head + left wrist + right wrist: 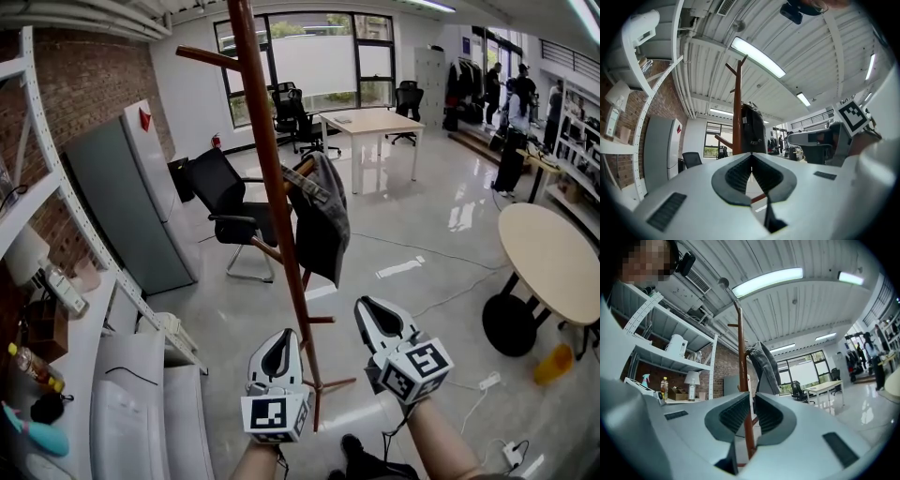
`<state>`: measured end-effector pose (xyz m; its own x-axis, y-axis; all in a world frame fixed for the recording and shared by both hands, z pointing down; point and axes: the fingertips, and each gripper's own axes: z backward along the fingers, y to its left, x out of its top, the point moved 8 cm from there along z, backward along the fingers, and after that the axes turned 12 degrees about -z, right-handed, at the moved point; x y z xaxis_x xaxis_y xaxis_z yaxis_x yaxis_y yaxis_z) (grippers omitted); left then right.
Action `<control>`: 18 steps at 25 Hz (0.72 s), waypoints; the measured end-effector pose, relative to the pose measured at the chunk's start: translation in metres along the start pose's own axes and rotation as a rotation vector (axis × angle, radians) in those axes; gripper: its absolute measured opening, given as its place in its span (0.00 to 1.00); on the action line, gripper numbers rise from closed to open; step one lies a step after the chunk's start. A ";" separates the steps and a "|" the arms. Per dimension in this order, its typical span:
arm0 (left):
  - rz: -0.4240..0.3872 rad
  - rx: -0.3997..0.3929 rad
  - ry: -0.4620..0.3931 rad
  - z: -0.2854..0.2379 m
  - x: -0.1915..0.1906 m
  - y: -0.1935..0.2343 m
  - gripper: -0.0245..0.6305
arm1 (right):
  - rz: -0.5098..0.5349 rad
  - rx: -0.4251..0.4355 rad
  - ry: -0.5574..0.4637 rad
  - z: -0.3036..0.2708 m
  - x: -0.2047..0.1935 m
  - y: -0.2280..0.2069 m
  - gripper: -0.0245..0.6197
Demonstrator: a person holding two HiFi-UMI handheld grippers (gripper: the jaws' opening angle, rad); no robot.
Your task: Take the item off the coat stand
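Office floor [412, 234], glossy grey, with a brick wall left and windows at the back. Left gripper [283, 336]: fingers pressed together, nothing in them. Right gripper [366, 309]: same, closed and empty. The brown pole seen past its fingers in the right gripper view is background, not a grip. Both sit low, one on each side of the coat stand [272, 187], near its lower pegs and pointing roughly level at it. The task item is a dark grey garment [321, 220]. It hangs from an upward-slanting peg [298, 173] about halfway up the pole, on the pole's right, above and beyond both grippers and untouched. An office chair [225, 197] stands just behind the stand, and a counter [375, 122] is farther back. Handling guess: thick fabric, maybe denim. It should be soft and limp, moderately light, not fragile and not slippery, and it will drape and swing once free. Best hold is probably high up, where the cloth bunches over the peg. Open the fingers, pinch a thick fold, then lift up along the peg and off. Pulling downward risks snagging the cloth and rocking the stand.
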<state>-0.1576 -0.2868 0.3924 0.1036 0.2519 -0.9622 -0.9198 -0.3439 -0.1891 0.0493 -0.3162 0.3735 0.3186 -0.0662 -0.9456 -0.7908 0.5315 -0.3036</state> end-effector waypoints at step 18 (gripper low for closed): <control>-0.048 0.020 -0.071 -0.074 0.042 0.025 0.05 | 0.120 0.116 -0.052 -0.080 0.075 -0.019 0.30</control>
<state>-0.1481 -0.3517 0.3328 0.1214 0.3313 -0.9357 -0.9220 -0.3115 -0.2299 0.0465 -0.3992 0.2987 0.2547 0.0460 -0.9659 -0.7599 0.6273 -0.1705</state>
